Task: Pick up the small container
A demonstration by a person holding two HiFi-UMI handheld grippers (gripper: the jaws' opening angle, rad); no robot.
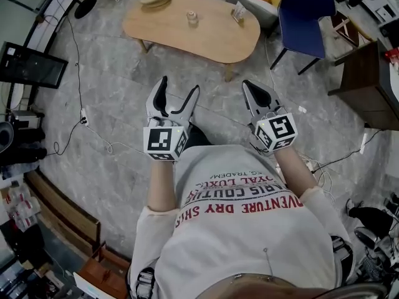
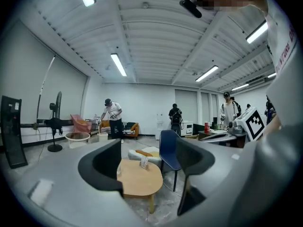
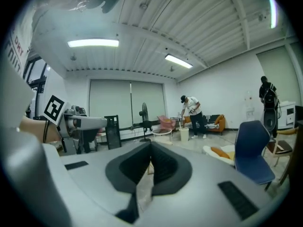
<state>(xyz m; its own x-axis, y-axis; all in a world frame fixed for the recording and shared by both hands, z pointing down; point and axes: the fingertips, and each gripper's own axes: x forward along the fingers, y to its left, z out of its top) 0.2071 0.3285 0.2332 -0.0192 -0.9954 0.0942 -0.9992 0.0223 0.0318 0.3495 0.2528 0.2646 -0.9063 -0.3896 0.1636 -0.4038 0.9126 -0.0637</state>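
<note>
The small container (image 1: 192,18) stands upright near the middle of the wooden bench (image 1: 187,42), straight ahead of the person and well apart from both claws. The left claw (image 1: 179,86) has its jaws spread wide with nothing between them, and it points almost directly at the container; in the left gripper view the bench shows in the gap between its jaws. The right claw (image 1: 250,86) is closed and empty, off to the container's right. The left looks better placed to reach forward.
</note>
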